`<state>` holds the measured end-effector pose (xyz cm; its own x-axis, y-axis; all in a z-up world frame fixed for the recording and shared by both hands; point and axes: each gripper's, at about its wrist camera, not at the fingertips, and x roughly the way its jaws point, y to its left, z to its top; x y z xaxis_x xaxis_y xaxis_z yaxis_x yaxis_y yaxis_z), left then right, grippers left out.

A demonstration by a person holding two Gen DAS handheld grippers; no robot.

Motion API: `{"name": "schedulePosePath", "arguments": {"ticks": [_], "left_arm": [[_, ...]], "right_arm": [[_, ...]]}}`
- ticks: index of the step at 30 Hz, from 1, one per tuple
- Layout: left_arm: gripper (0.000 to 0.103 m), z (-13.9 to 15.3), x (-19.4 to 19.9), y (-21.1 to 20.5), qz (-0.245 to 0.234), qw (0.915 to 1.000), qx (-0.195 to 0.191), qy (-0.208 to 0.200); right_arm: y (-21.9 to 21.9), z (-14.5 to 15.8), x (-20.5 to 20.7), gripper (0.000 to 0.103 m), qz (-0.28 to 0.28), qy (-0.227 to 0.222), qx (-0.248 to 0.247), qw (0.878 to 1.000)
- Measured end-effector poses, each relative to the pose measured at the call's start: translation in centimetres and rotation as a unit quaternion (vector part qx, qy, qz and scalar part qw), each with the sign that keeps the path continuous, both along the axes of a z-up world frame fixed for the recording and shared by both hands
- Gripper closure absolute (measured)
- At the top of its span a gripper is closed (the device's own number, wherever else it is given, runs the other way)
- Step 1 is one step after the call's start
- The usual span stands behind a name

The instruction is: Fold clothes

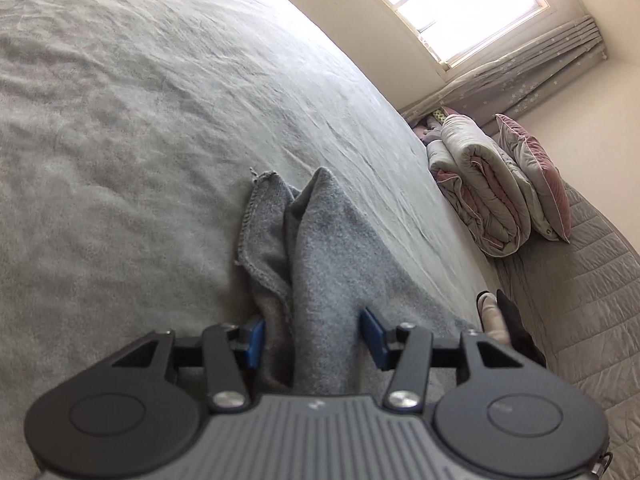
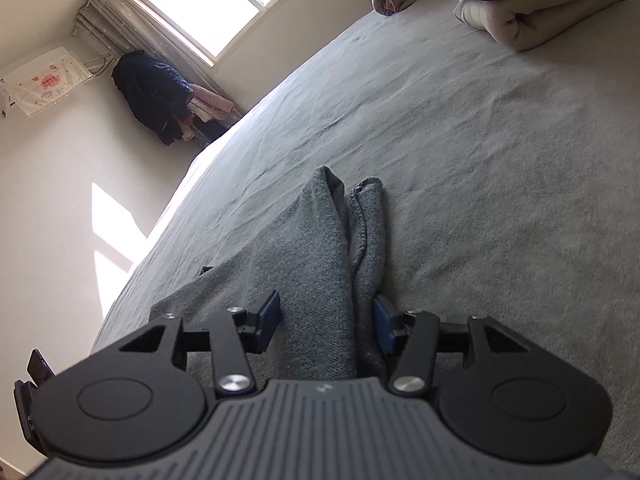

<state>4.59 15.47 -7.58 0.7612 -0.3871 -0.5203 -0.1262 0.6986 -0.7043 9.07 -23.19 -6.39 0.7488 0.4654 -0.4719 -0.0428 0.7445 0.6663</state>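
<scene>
Garment: grey knit cloth (image 1: 320, 264) lies bunched on the bed, rising in folds between the fingers of both my grippers.
Left gripper (image 1: 314, 338): jaws parted around a raised fold; the blue pads (image 1: 256, 342) sit just beside the cloth on either side, not pinching it as far as I can tell.
Right gripper (image 2: 326, 322): likewise spread, with a ridge of the same cloth (image 2: 320, 264) standing between its pads (image 2: 386, 324); the right pad seems to touch the fabric, though the angle is poor.
Bed: pale grey sheet (image 1: 140, 120), wrinkled, stretching far beyond the garment.
Far right, left view: rolled quilt (image 1: 484, 196) and a pink-edged pillow (image 1: 536, 184) near the bed's edge.
Far, right view: rolled cream blanket (image 2: 552, 12); a dark coat (image 2: 152, 92) hangs at the left below the window (image 2: 208, 4).
</scene>
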Motion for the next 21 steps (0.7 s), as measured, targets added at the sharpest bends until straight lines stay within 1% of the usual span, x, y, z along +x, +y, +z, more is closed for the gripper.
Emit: {"name": "schedulePosePath", "arguments": {"ticks": [1,2,3,4,6,7,9,13,16,18,21], "left_arm": [[0.056,0.0,0.3,-0.1,0.001,1.0000,-0.002,0.000],[0.058,-0.1,0.6,-0.3,0.001,1.0000,0.000,0.000],[0.066,-0.1,0.9,-0.5,-0.001,1.0000,0.003,0.002],[0.073,-0.1,1.1,-0.7,-0.004,1.0000,0.007,0.004],[0.078,0.1,1.3,-0.7,-0.010,0.9999,0.010,0.004],[0.081,0.3,1.4,-0.6,-0.016,0.9998,0.008,0.005],[0.084,1.0,1.3,0.0,-0.032,0.9993,-0.016,0.013],[0.085,2.1,0.7,1.0,-0.059,0.9961,-0.062,0.024],[0.085,2.3,-0.5,1.1,-0.079,0.9920,-0.088,0.044],[0.085,2.4,-1.6,0.8,-0.101,0.9885,-0.093,0.064],[0.085,1.7,-3.7,0.1,-0.135,0.9823,-0.087,0.097]], "right_arm": [[0.1,-0.1,0.3,0.053,0.001,-0.001,0.000,1.000],[0.2,-0.2,0.4,0.060,0.003,-0.002,-0.001,1.000],[0.4,-0.3,0.6,0.070,0.006,-0.004,-0.003,1.000],[0.5,-0.4,0.6,0.073,0.008,-0.005,-0.002,1.000],[0.0,0.0,0.1,0.078,0.010,-0.006,0.008,1.000],[-0.3,0.3,-0.4,0.079,0.010,-0.006,0.014,1.000],[-0.9,0.9,-1.2,0.081,0.011,-0.006,0.026,1.000],[-2.1,2.1,-2.9,0.083,0.014,-0.006,0.049,0.999],[-3.1,2.9,-4.5,0.083,0.014,0.001,0.065,0.998],[-3.8,3.3,-5.9,0.083,0.015,0.014,0.074,0.997],[-4.8,3.4,-7.9,0.083,0.017,0.047,0.078,0.996]]}}
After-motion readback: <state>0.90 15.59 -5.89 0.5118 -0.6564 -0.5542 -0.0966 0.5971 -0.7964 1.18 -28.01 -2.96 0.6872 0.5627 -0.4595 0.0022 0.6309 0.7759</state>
